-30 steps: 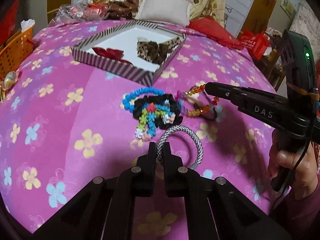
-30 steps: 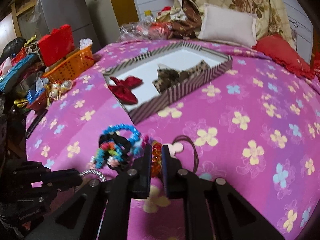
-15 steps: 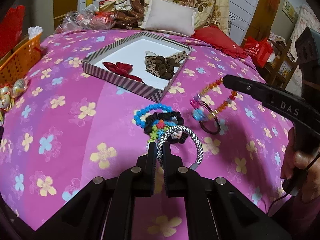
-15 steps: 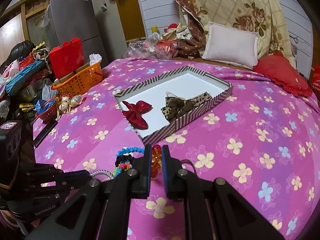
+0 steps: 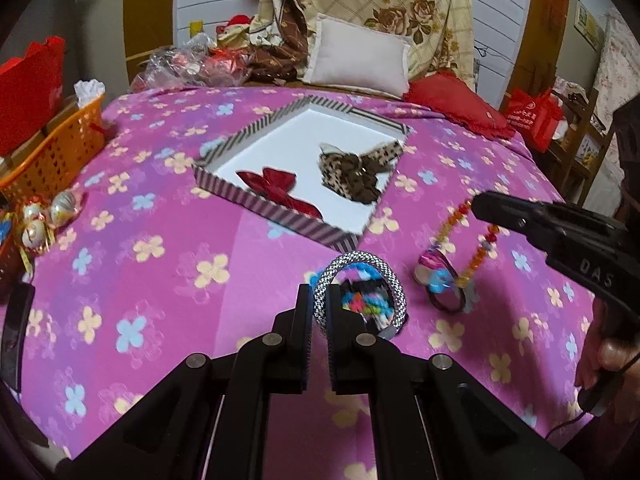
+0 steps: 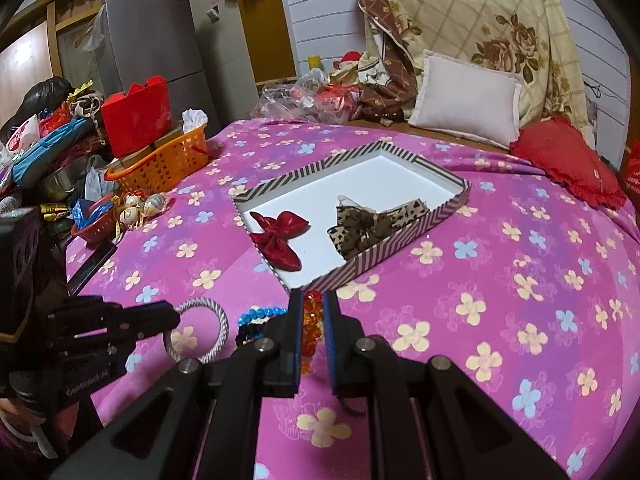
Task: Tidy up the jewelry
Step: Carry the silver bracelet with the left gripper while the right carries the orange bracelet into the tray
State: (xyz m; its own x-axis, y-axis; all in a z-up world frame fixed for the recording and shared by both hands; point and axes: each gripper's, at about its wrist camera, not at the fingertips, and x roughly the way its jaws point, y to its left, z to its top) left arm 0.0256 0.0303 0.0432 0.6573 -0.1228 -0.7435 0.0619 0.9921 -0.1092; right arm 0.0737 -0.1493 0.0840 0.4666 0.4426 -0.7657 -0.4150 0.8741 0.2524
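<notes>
On a bed covered with a pink, flower-printed blanket [image 6: 500,300] lies a shallow striped cardboard box [image 6: 448,208] with a white floor, and inside it rest a red satin bow [image 6: 280,236] on the left and a leopard-print fabric bow [image 6: 372,224] on the right, apart from each other. The left tool [image 5: 319,312] is clenched on a black-and-white woven cord bracelet [image 5: 394,292], which stands up as a ring from between its fingers, clear of the blanket. Behind that ring, on the blanket, sits a small heap of jewellery: a blue bead bracelet [image 6: 260,314] and a bundle of multicoloured beads [image 5: 360,302] (partly blurred, so the pieces cannot be told apart). The right tool [image 6: 312,320] is closed tight on an orange and red beaded strand [image 6: 311,320]; in the left wrist view this strand hangs as a loop from the tool's tip, with a pink and blue charm [image 5: 434,270] and a dark cord ring [image 5: 448,300] at its lower end near the blanket. Both tools hover just in front of the box's near corner. An orange plastic basket [image 6: 168,164] stands at the bed's left edge
</notes>
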